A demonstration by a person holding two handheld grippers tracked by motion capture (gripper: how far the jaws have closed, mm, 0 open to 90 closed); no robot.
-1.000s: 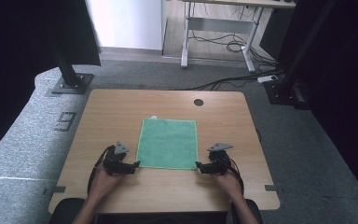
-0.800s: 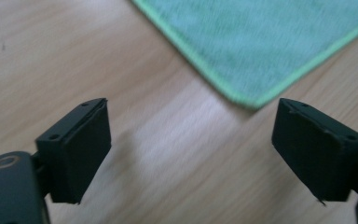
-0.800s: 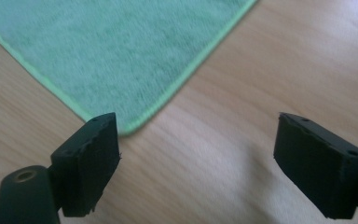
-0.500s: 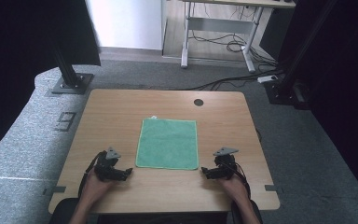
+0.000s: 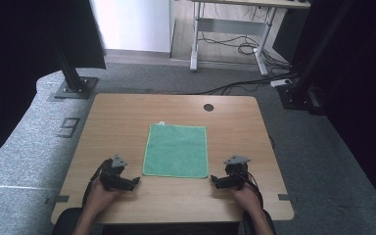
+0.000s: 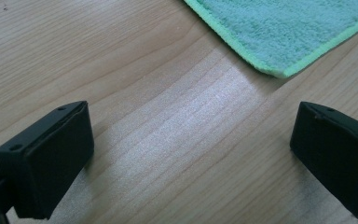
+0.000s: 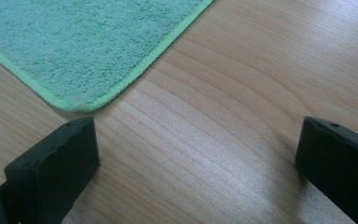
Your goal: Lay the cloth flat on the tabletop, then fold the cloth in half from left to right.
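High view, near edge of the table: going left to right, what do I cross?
Left gripper, jaws open → green towel, flat on the wooden table → right gripper, jaws open. Neither gripper touches the towel.

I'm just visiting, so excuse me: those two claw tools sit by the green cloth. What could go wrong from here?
Two risks, as guesses. The green cloth lies flat on the table, so open jaws may slide over a corner and pinch nothing, or only bunch it. Also, the left hand-held gripper and right hand-held gripper sit near opposite near corners; uneven pulling could drag the cloth askew.
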